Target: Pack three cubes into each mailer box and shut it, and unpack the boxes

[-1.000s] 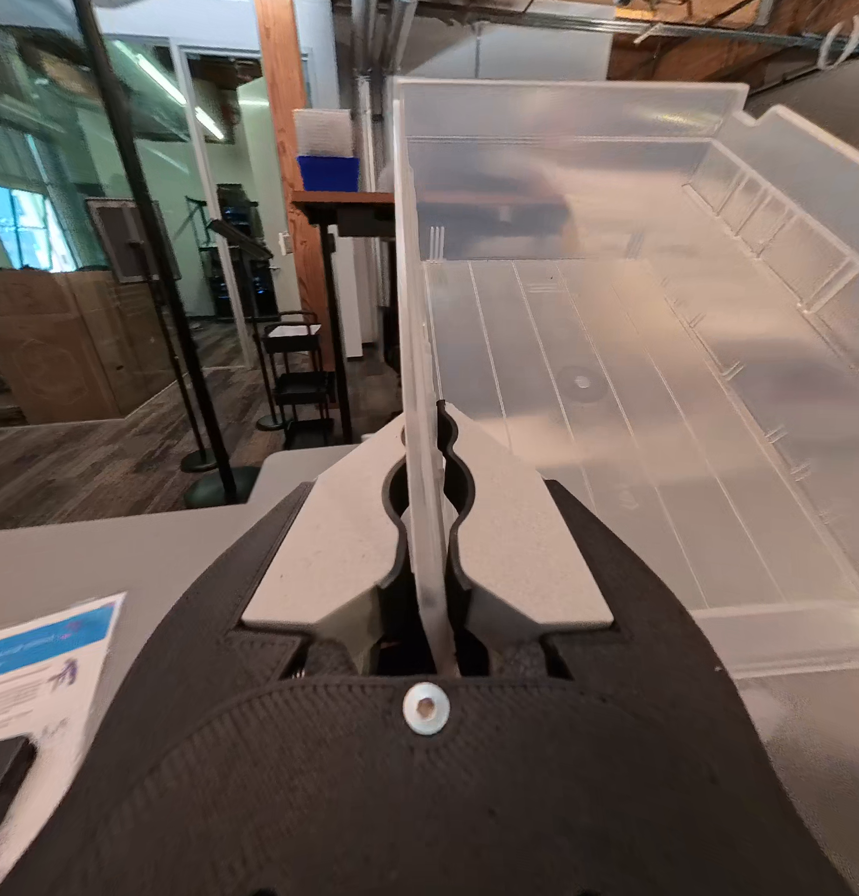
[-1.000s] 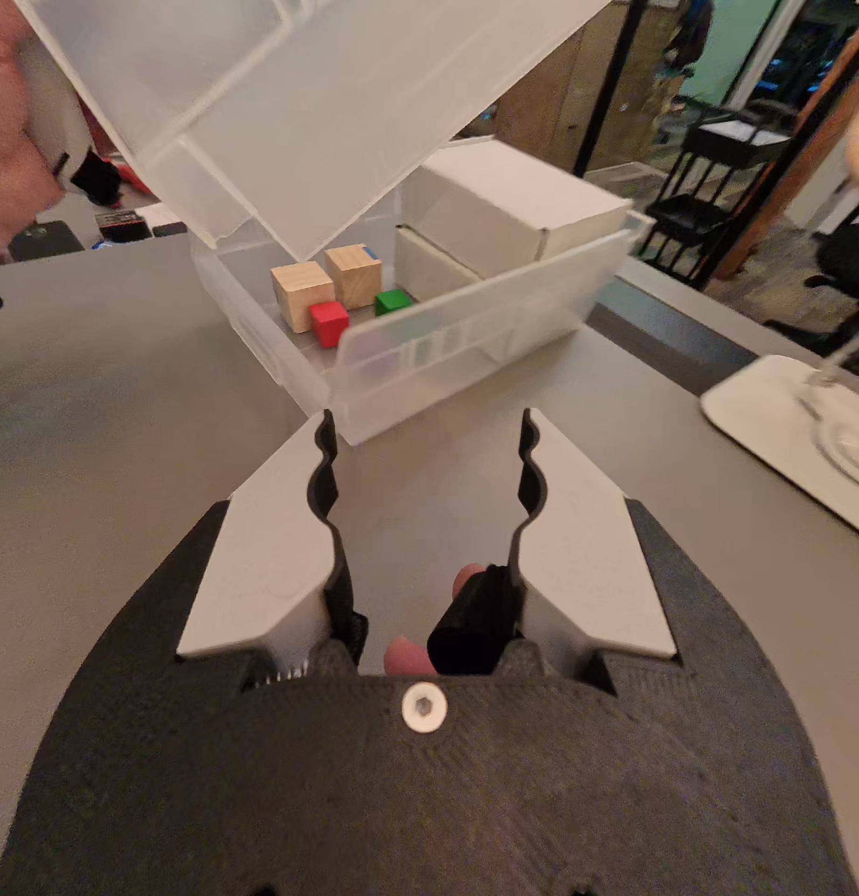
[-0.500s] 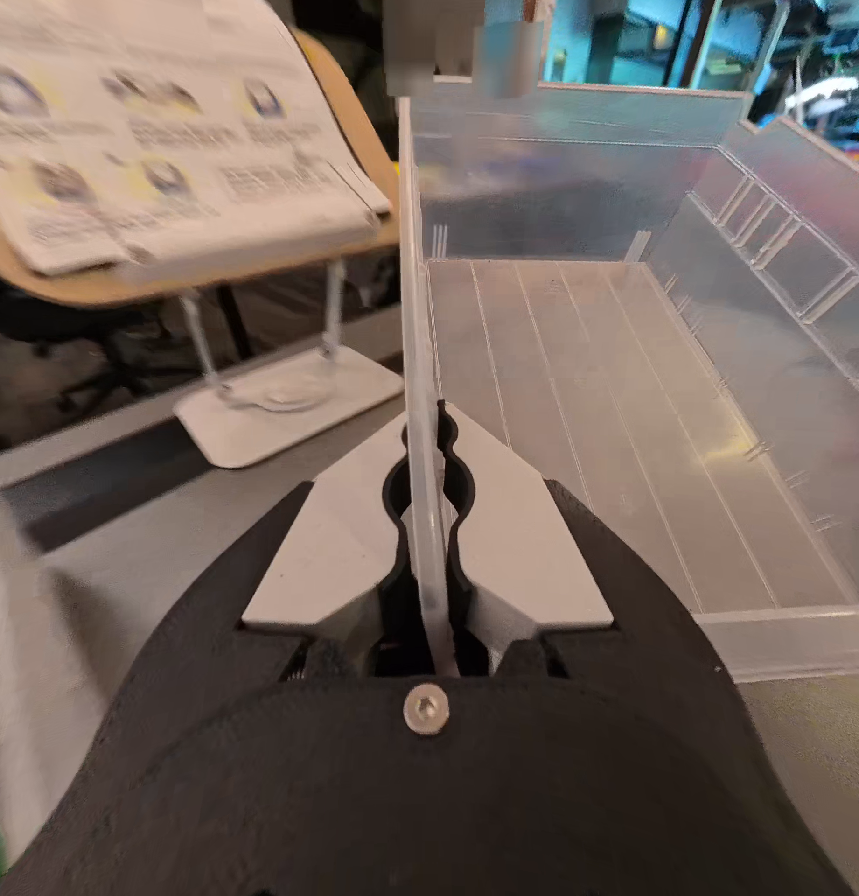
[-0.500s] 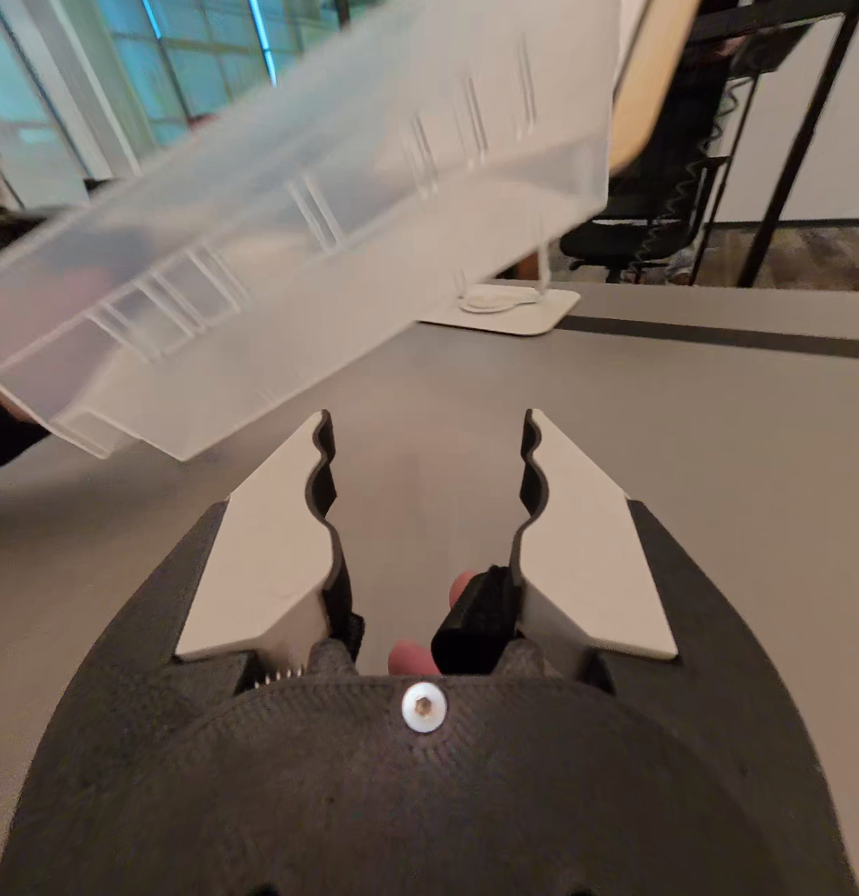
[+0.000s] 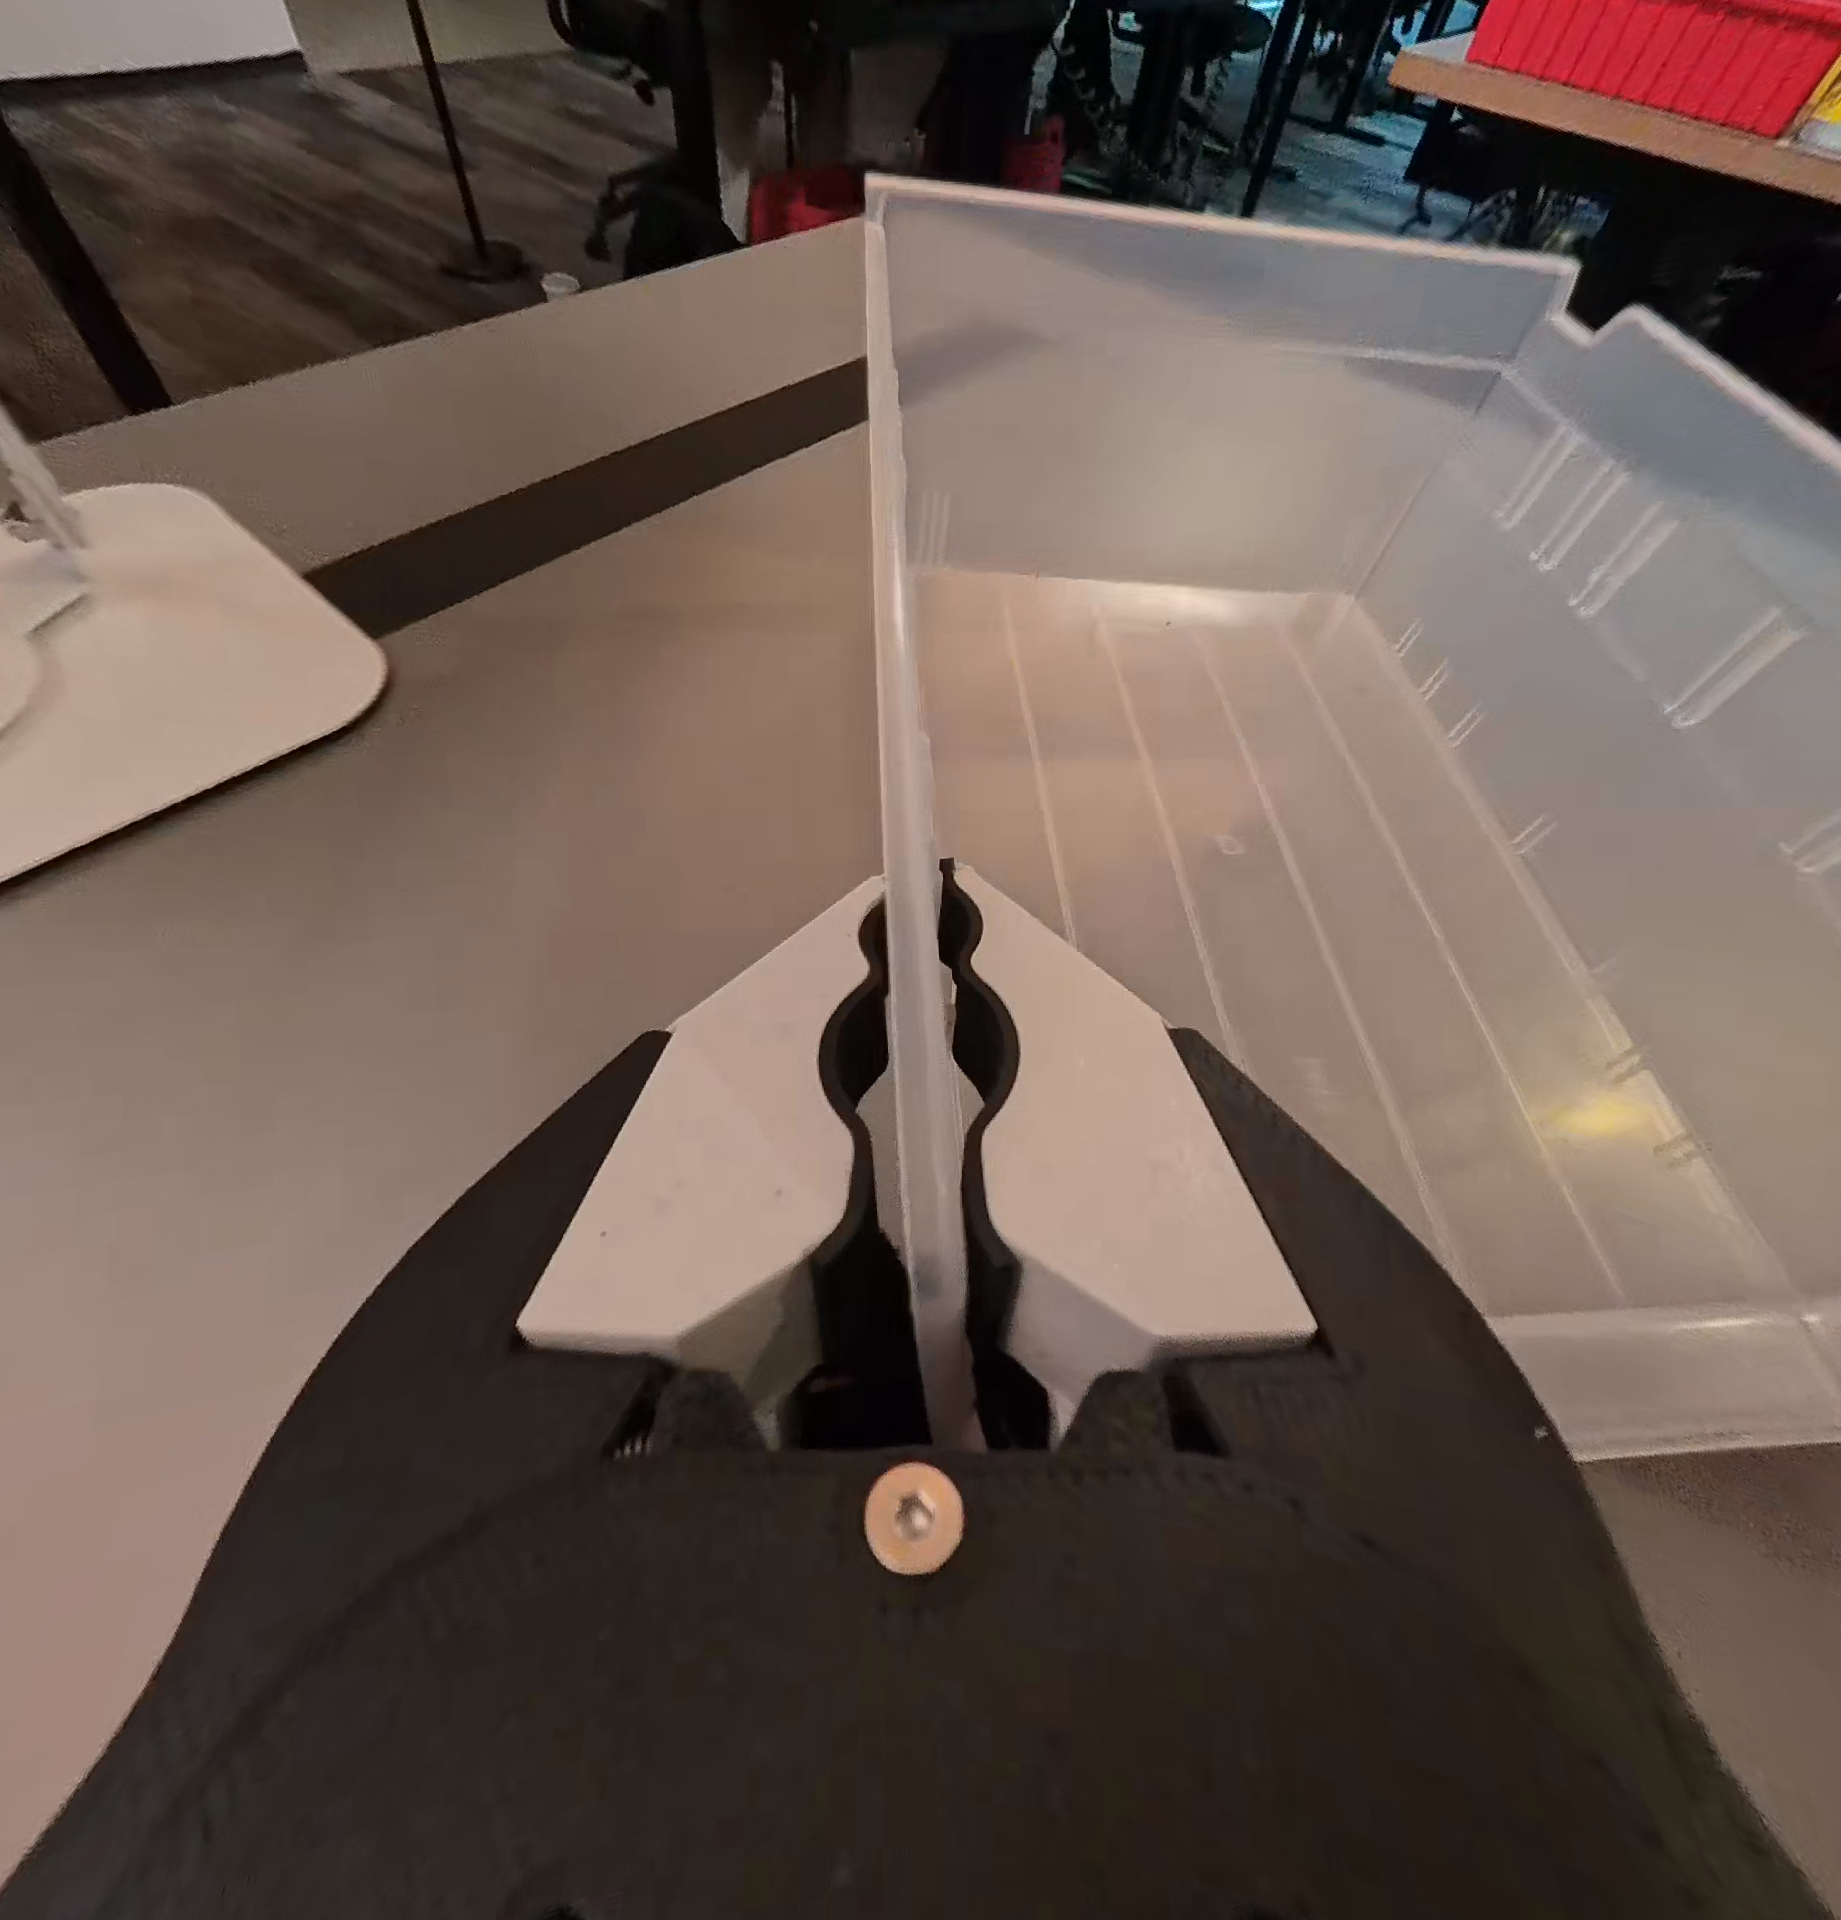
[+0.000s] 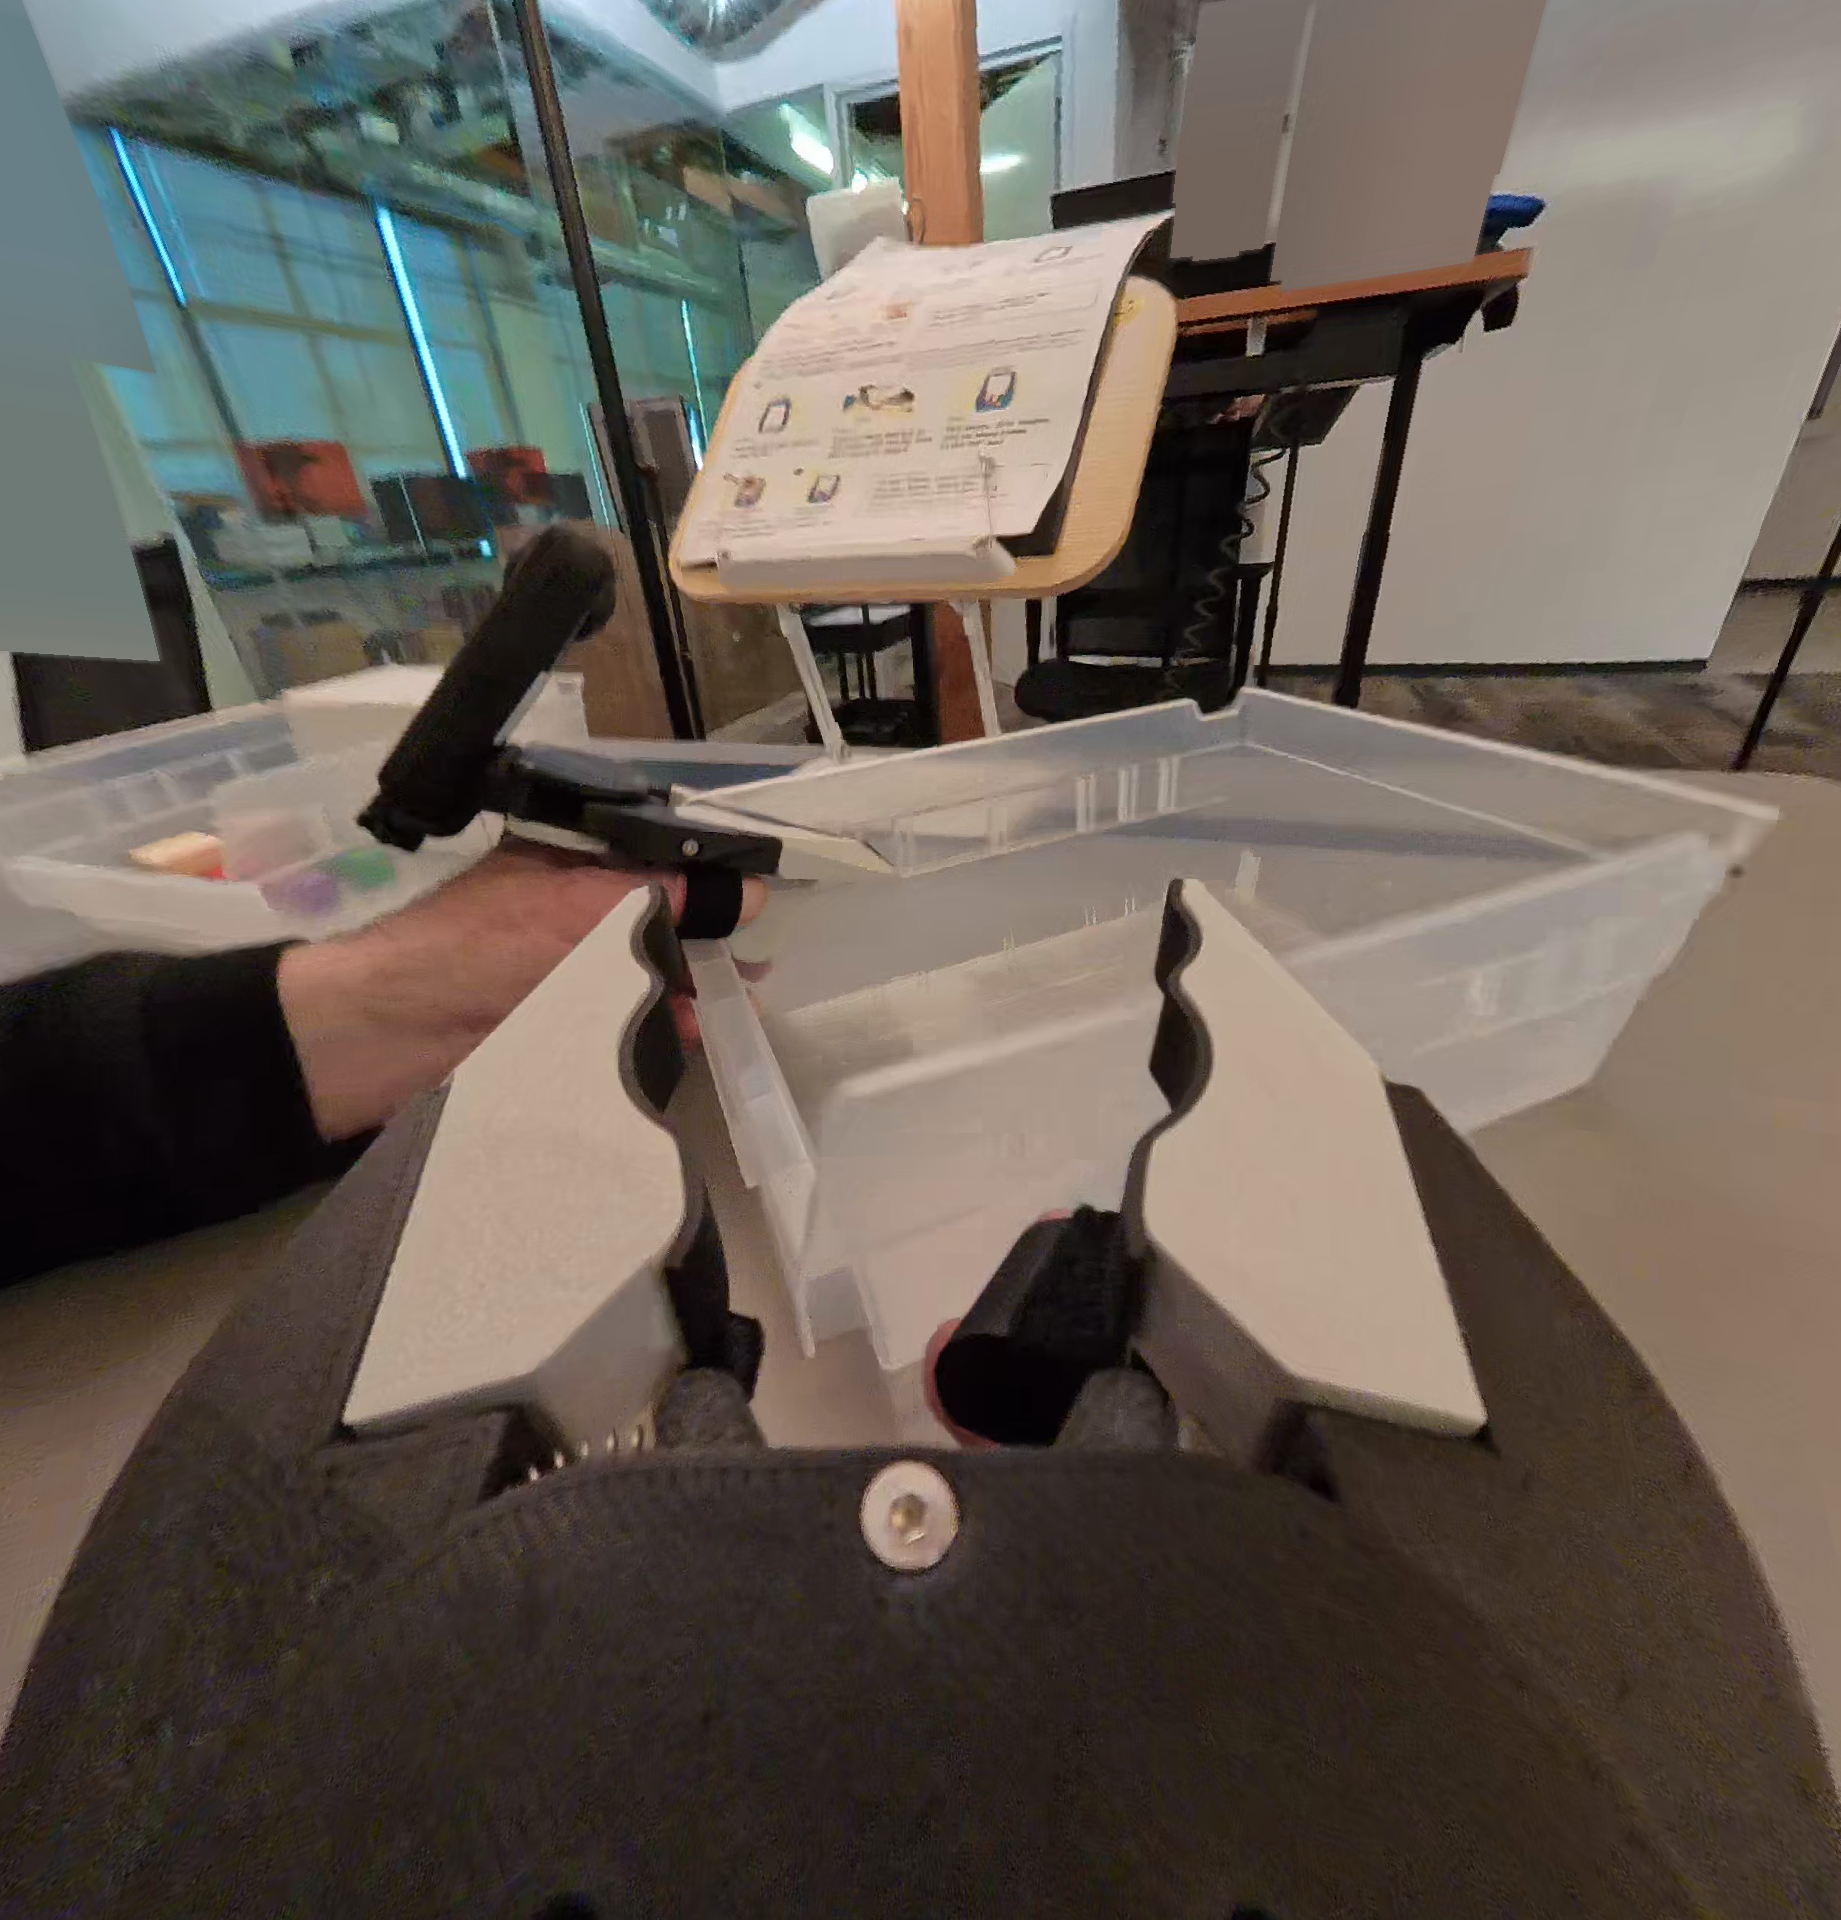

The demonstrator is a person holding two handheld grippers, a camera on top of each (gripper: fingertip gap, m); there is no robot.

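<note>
Two hand-held grippers share the work here: the left hand-held gripper (image 5: 921,904) is clamped tight on the thin side wall of an empty clear plastic bin (image 5: 1311,831), while the right hand-held gripper (image 6: 916,935) waits with its jaws spread wide and nothing between them, its tips just short of that bin's near corner. The bin looks light and fairly stiff, though its slick wall may flex or slide in a one-sided pinch, so a second hold on the opposite rim (image 6: 1518,821) seems wise. A second clear bin (image 6: 95,831), well off to the left, holds the coloured cubes (image 6: 303,883); the mailer boxes are hard to make out. The grey surface (image 5: 480,935) offers open room, save the white stand base (image 5: 168,644) and the document stand (image 6: 926,416) beyond.
</note>
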